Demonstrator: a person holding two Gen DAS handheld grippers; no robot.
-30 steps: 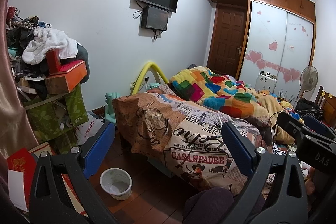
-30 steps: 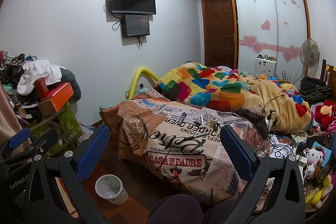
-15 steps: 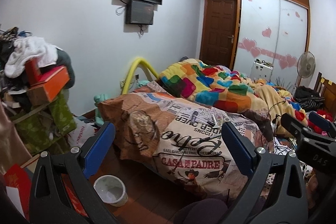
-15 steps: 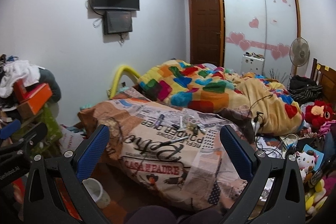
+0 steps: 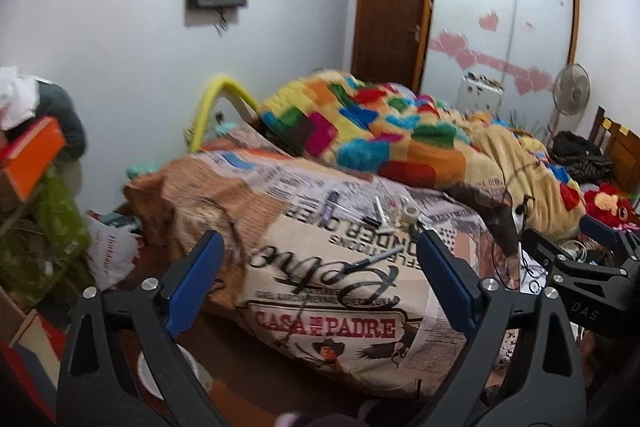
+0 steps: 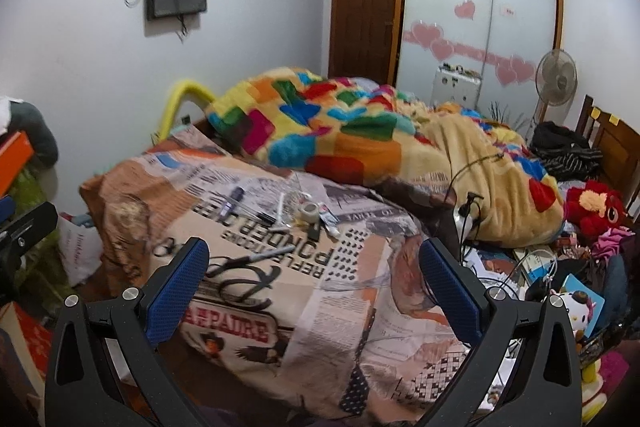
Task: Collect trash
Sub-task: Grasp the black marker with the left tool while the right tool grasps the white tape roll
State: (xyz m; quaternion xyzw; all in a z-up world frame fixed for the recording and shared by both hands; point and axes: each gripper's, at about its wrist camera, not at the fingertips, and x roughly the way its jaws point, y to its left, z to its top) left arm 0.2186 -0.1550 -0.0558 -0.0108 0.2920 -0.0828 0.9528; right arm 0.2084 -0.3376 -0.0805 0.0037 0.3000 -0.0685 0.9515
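Small items lie scattered on the printed bed cover [image 6: 248,307]: a tape roll [image 6: 310,209], a purple marker [image 6: 234,195], a grey pen [image 6: 256,257] and a small tube [image 6: 330,221]. The left wrist view shows the same tape roll [image 5: 409,213] and pen [image 5: 384,255]. My left gripper [image 5: 318,239] hovers short of the bed, its jaws wide and closing, with nothing between them. My right gripper [image 6: 313,247] is open and holds nothing, just short of the pen. A white bin [image 5: 192,375] stands on the floor, partly hidden behind my left finger.
A patchwork blanket [image 6: 340,131] is heaped on the far half of the bed. Cables [image 6: 468,203], plush toys [image 6: 596,207] and clutter fill the right side. Stacked boxes and clothes [image 5: 32,155] and a plastic bag [image 5: 110,259] crowd the left. A fan [image 6: 556,79] stands by the wardrobe.
Both grippers have come closer to the bed and lower, swinging right. The bed cover and its small items loom larger. The bin has left the right wrist view.
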